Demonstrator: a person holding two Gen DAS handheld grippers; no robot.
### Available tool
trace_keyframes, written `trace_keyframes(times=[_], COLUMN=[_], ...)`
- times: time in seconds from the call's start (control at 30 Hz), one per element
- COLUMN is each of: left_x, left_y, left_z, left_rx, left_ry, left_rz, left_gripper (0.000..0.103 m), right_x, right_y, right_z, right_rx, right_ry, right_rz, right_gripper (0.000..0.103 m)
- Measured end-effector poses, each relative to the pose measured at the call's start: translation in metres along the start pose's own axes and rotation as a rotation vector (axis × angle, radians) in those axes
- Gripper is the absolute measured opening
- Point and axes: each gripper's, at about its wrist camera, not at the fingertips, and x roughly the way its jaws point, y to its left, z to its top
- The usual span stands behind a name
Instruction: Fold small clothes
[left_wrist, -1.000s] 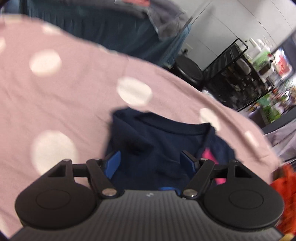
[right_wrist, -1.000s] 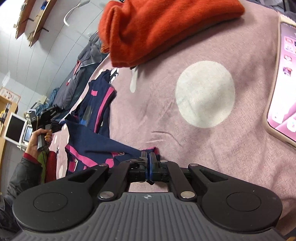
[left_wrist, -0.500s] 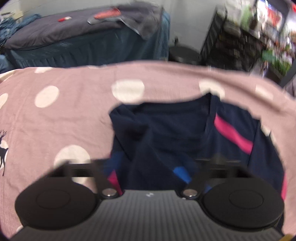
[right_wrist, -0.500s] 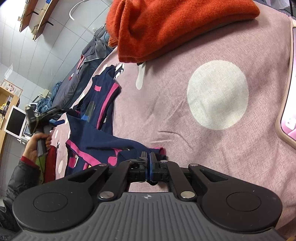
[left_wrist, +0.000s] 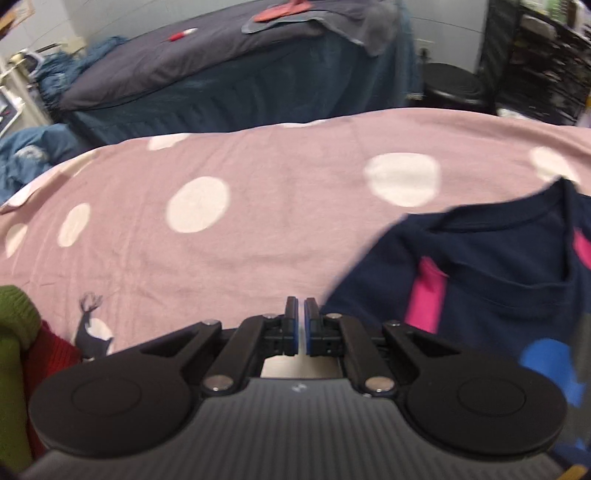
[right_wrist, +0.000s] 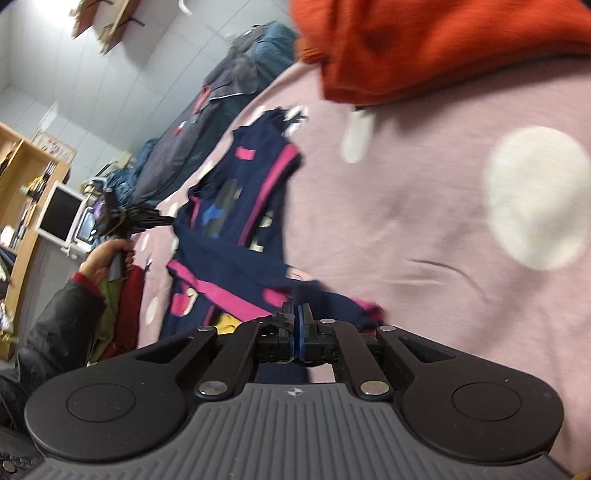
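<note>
A small navy garment with pink stripes and coloured patches lies on the pink dotted sheet; it shows at the right in the left wrist view (left_wrist: 491, 273) and at the centre left in the right wrist view (right_wrist: 236, 221). My left gripper (left_wrist: 300, 314) is shut and empty, over bare sheet just left of the garment; it also shows from afar in the right wrist view (right_wrist: 162, 220). My right gripper (right_wrist: 298, 314) is shut on the garment's near edge, with cloth between the pads.
An orange knit garment (right_wrist: 443, 44) lies at the top right of the sheet (right_wrist: 424, 229). Green and red clothes (left_wrist: 18, 354) sit at the left edge. A dark blue bed (left_wrist: 240, 74), a black stool (left_wrist: 450, 81) and a rack (left_wrist: 539, 59) stand beyond.
My left gripper has closed and swung left off the garment onto bare sheet. My right gripper stays shut on the garment's edge and has pulled it along.
</note>
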Motion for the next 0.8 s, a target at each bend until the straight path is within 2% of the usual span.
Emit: trace_keyframes(times=[0.03, 0.07, 0.1, 0.13, 0.17, 0.2, 0.3, 0.47, 0.53, 0.67, 0.7, 0.73, 0.8], left_x=[0.001, -0.002, -0.007, -0.013, -0.020, -0.028, -0.056, -0.092, -0.103, -0.118, -0.119, -0.116, -0.106], left_y=[0.006, 0.012, 0.019, 0.025, 0.030, 0.031, 0.025, 0.011, 0.003, -0.024, -0.032, -0.041, -0.051], left_z=[0.000, -0.002, -0.005, -0.007, -0.012, -0.018, -0.047, -0.118, -0.146, -0.191, -0.196, -0.201, -0.200], left_rx=[-0.031, -0.073, -0.116, -0.148, -0.165, -0.162, -0.087, 0.030, 0.100, 0.315, 0.369, 0.409, 0.424], left_ry=[-0.006, -0.018, -0.037, -0.051, -0.057, -0.059, -0.088, -0.135, -0.164, -0.251, -0.270, -0.284, -0.289], left_rz=[0.007, -0.003, -0.039, -0.078, -0.103, -0.122, -0.201, -0.248, -0.232, -0.169, -0.144, -0.103, -0.059], left_gripper=[0.006, 0.017, 0.041, 0.056, 0.080, 0.087, 0.087, 0.087, 0.087, 0.083, 0.077, 0.076, 0.074], right_x=[0.003, 0.005, 0.005, 0.005, 0.004, 0.002, -0.003, -0.009, -0.008, -0.003, -0.001, 0.000, 0.001], right_y=[0.001, 0.002, 0.001, 0.000, -0.001, -0.003, -0.006, -0.014, -0.015, -0.015, -0.015, -0.014, -0.013], right_z=[0.002, 0.005, 0.007, 0.009, 0.011, 0.011, 0.010, 0.005, 0.003, -0.001, -0.001, -0.001, -0.001], right_rx=[0.000, 0.001, 0.002, 0.004, 0.009, 0.012, -0.013, 0.026, 0.031, 0.037, 0.037, 0.036, 0.032], right_ry=[-0.007, -0.017, -0.028, -0.034, -0.040, -0.049, -0.069, -0.087, -0.077, -0.064, -0.060, -0.057, -0.053], right_rz=[-0.007, -0.017, -0.026, -0.030, -0.033, -0.040, -0.083, -0.084, -0.082, -0.072, -0.068, -0.064, -0.058], right_gripper=[0.003, 0.003, 0.004, 0.004, 0.005, 0.016, 0.030, 0.033, 0.033, 0.033, 0.033, 0.033, 0.033])
